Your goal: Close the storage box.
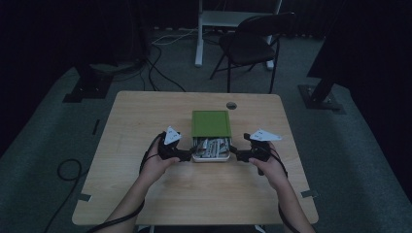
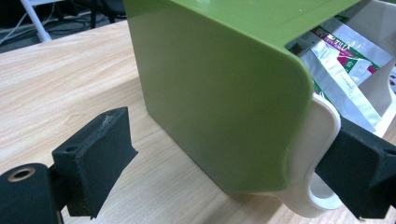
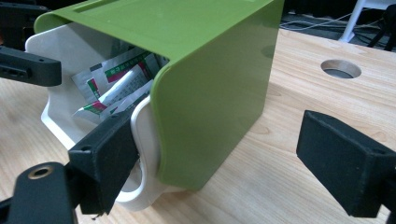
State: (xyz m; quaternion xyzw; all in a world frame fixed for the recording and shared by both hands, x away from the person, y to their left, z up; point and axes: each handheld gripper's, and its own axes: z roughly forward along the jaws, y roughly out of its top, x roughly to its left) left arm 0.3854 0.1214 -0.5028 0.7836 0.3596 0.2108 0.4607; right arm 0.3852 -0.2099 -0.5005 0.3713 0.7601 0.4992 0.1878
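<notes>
Box: we see a white box (image 1: 212, 156) with a green lid (image 1: 210, 123) near the middle of the wooden table (image 1: 145, 194), just short of the round hole (image 1: 231, 105) in the tabletop. The lid is slid toward the far side, so the near part of the box lies open.

Contents: silver packets (image 3: 116, 86) with red and green print lie inside the open part.

Left gripper: our left gripper (image 1: 187, 155) sits at the box's left side. Its jaws are wide apart — in the left gripper view one jaw touches the white looped handle (image 2: 322, 140) at the box's corner, the other stands off on bare wood, well clear of the green side. Nothing is clamped.

Right gripper: our right gripper (image 1: 235, 153) sits at the box's right side, also spread wide. One jaw rests against the white handle (image 3: 144, 154) there; the other hangs over the table, apart from the lid — no grip that we can see.

Background: a dark chair (image 1: 252, 43) stands beyond the table.
</notes>
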